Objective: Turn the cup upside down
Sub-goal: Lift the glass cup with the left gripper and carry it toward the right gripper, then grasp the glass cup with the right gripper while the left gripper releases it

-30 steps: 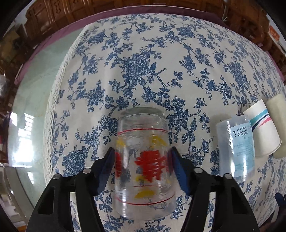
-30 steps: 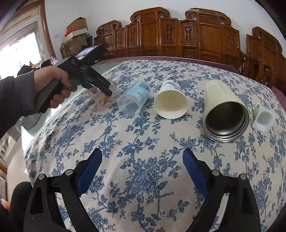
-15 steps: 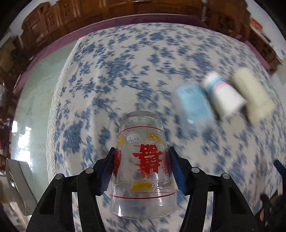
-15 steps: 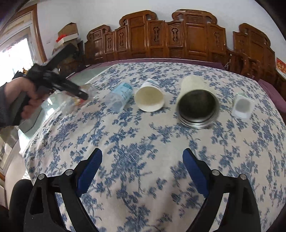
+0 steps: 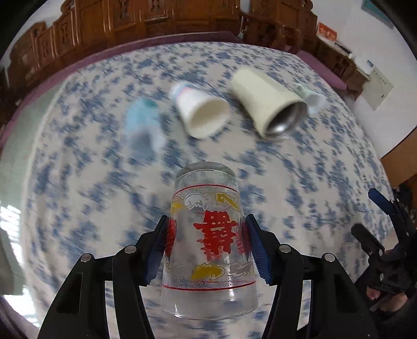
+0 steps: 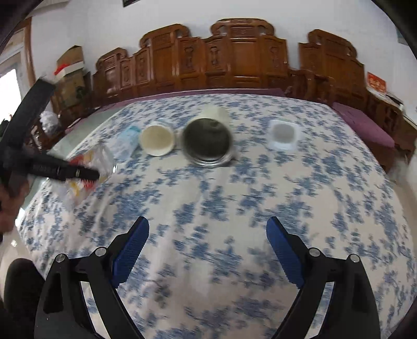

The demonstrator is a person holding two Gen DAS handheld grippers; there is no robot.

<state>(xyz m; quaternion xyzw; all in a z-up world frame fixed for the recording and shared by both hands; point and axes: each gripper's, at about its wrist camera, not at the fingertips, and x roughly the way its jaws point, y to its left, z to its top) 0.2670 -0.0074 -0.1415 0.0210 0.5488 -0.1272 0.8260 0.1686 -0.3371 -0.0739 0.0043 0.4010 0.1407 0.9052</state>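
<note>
Above the tablecloth [image 5: 78, 182], left claw [image 5: 207, 242] clamps clear red-printed glass cup [image 5: 208, 242]; right claw [image 6: 207, 247] gapes empty.

- A home, most likely a dining or sitting room.
- A large table wears a blue floral tablecloth [image 6: 234, 198] over a purple undercloth [image 6: 365, 122], household fashion.
- Carved wooden chairs [image 6: 234, 60] with ornate backs line the far side against a plain white wall [image 6: 182, 15].
- Cardboard boxes [image 6: 70, 60] sit stacked in a corner.
- A red paper decoration [image 6: 375, 83] hangs on the wall.
- Daylight enters from a window [image 6: 9, 86] at left.
</note>
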